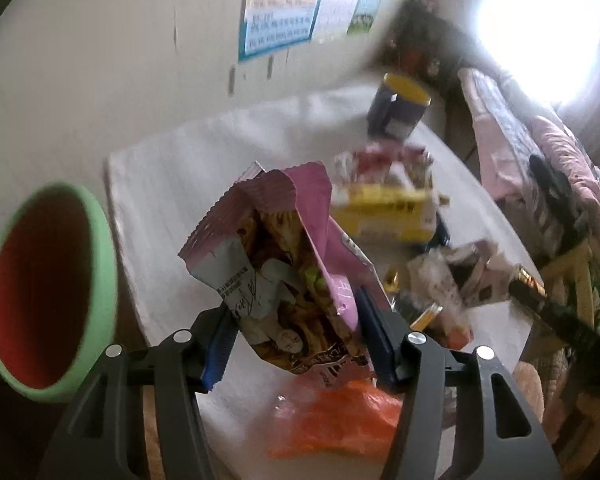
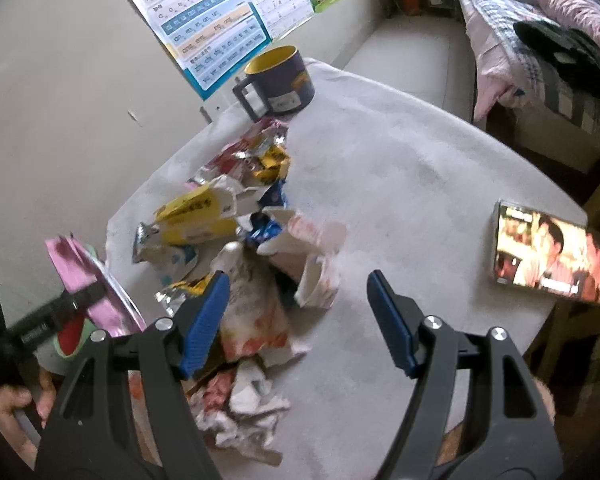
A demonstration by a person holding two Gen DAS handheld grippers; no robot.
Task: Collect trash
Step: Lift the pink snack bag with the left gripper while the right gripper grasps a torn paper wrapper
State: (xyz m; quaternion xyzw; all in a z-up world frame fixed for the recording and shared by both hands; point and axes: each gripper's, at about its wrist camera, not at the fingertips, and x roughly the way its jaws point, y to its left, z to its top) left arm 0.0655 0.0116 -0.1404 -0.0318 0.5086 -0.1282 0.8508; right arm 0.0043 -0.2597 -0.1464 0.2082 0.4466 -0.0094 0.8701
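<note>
My left gripper [image 1: 296, 340] is shut on a pink snack wrapper [image 1: 284, 256] and holds it above the table, to the right of a green-rimmed bin with a red inside [image 1: 40, 292]. The wrapper [image 2: 88, 280] and the left gripper also show at the left of the right wrist view. My right gripper [image 2: 300, 316] is open and empty above a pile of trash [image 2: 236, 248]: a yellow box [image 2: 196, 216], blue and white wrappers, a crumpled paper cup [image 2: 316, 264] and crumpled tissue [image 2: 244, 400]. An orange plastic bag [image 1: 336, 420] lies under the left gripper.
The trash lies on a round table under a white cloth [image 2: 400, 168]. A dark blue mug with a yellow inside [image 2: 280, 80] stands at the far edge. A phone with a lit screen [image 2: 548, 256] lies at the right. A bed [image 2: 540, 40] stands beyond. Posters hang on the wall.
</note>
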